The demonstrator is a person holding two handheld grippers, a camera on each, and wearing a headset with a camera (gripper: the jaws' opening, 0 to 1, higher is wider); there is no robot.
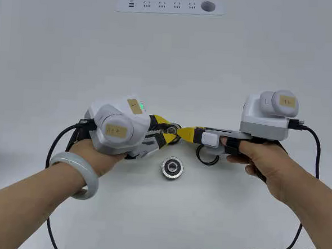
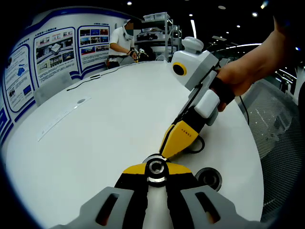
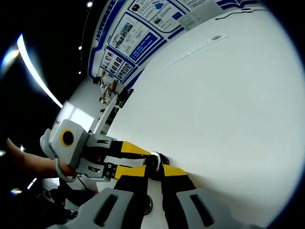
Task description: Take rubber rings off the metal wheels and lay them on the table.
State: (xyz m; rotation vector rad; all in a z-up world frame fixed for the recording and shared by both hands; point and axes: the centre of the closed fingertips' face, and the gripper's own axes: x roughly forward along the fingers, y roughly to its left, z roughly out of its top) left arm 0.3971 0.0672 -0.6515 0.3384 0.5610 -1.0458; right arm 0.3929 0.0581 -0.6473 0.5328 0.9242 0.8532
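Step in hand: stripping a ring from the held wheel point(image 1: 175, 131), which is clear of the table point(image 1: 159, 56) between both tools; the left gripper point(image 2: 156, 171) has its jaws clamped across the wheel; the right gripper point(image 3: 156, 167) has its jaws closed at the wheel's rim, by appearance nipping the rubber ring point(image 2: 148, 160). One loose ring point(image 1: 207, 157) lies on the table beneath the right gripper, with a second wheel point(image 1: 172, 168) just beside it. Judged next: draw the right gripper away while the left holds firm; then lay the ring beside the loose one.
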